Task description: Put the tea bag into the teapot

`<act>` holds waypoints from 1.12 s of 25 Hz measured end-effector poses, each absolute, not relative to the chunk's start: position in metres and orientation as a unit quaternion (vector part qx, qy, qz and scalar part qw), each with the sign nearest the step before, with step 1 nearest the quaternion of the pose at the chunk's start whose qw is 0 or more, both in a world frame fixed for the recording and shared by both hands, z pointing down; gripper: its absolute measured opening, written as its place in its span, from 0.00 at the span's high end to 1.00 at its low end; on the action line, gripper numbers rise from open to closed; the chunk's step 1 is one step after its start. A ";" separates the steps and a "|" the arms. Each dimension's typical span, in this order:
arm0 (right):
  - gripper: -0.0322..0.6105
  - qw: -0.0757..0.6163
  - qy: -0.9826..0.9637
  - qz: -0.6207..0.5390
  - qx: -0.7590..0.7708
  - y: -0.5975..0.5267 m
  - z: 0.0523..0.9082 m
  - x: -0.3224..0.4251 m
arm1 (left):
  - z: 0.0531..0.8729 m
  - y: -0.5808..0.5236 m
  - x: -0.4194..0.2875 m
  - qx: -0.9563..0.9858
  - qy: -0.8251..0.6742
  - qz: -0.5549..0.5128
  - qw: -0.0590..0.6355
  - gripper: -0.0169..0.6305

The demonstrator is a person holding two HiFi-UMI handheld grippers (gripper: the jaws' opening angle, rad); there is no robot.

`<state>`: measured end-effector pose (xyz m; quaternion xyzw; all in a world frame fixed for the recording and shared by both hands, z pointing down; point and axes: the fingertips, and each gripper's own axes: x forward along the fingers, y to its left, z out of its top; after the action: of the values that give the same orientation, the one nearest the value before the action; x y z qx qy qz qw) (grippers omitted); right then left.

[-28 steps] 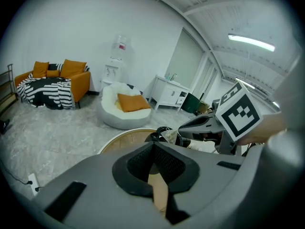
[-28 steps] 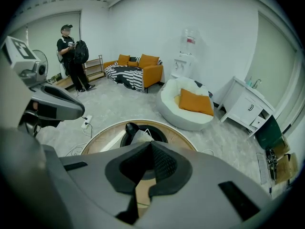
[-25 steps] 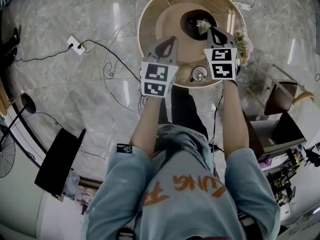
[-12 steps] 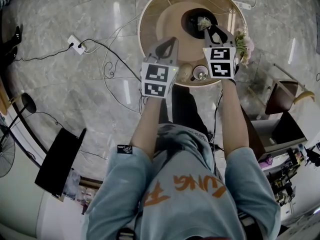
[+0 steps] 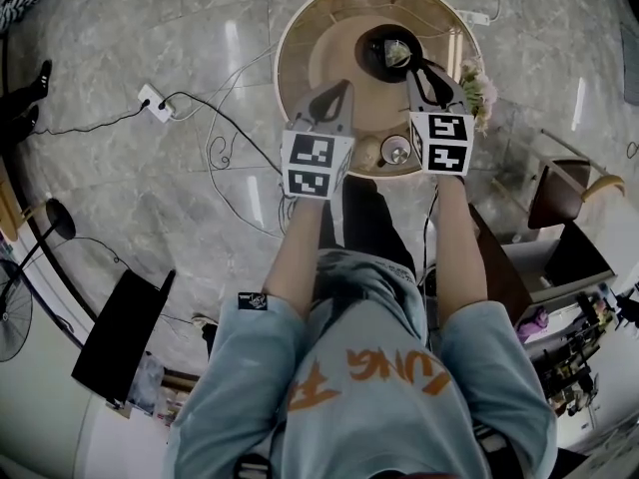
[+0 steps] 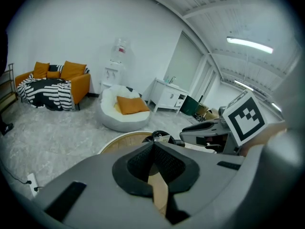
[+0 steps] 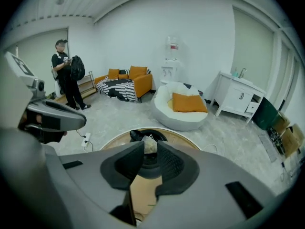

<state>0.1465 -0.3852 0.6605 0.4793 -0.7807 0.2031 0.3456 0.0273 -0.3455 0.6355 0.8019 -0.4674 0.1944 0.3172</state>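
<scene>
Shifted since a second ago: right tool (image 5: 424, 65), then pinching, now opening, tea bag (image 7: 150, 145) loose between its tips, resting in teapot (image 5: 374, 46) mouth (drop seemingly done). Left tool (image 6: 153, 149) closed, empty, over worktop (image 5: 310, 58). Remaining: pull back.

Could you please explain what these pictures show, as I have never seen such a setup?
No robot here: a person holds a hand-held gripper in each hand. One picture comes from a head camera looking down; two ride on the hand-held grippers, looking along their jaws. On the round wooden table stand a dark teapot and a small cup. The right hand-held gripper is opening its jaws, with the tea bag showing between them at the teapot's mouth. The left hand-held gripper is shut and empty.
</scene>
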 end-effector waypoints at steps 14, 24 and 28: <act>0.93 0.131 -0.742 0.265 0.602 -0.328 0.554 0.174 | 0.537 -0.334 0.021 0.811 -0.505 0.146 0.257 0.94; 0.93 0.011 -0.719 0.253 0.647 -0.296 0.475 0.166 | 0.448 -0.319 -0.005 0.848 -0.492 0.103 0.168 0.94; 0.93 -0.006 -0.734 0.217 0.643 -0.307 0.434 0.150 | 0.398 -0.333 -0.032 0.851 -0.504 0.076 0.128 0.94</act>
<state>0.1498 -0.3071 0.4339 0.6434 -0.7341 0.2171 -0.0058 -0.0320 -0.3331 0.3984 0.8509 -0.5037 0.0756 0.1285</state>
